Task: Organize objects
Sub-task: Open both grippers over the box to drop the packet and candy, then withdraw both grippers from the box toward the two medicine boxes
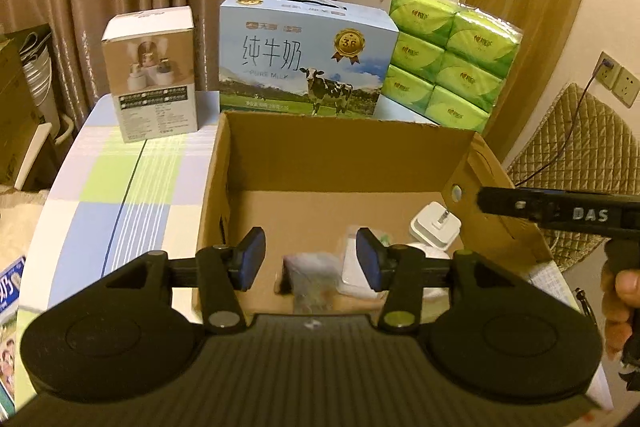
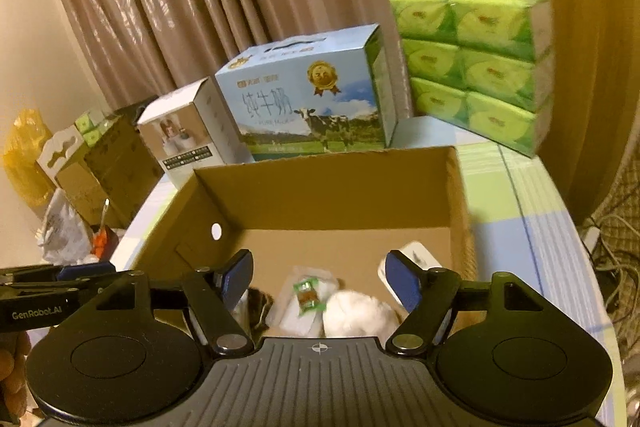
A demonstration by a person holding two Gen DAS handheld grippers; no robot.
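Both my hand-held grippers, left [image 1: 311,259] & right [image 2: 320,277], hang wide & empty over the box [image 1: 340,155], where charger [image 1: 435,227], packets [image 2: 306,293] etc. already sit below me, prob. so I can sort them w/ either.

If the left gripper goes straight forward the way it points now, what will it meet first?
Probably the clear plastic bag lying on the floor of the cardboard box. The left gripper is open, empty, and aimed down into the box. Depth is unclear, so it might reach the box floor just beyond the bag.
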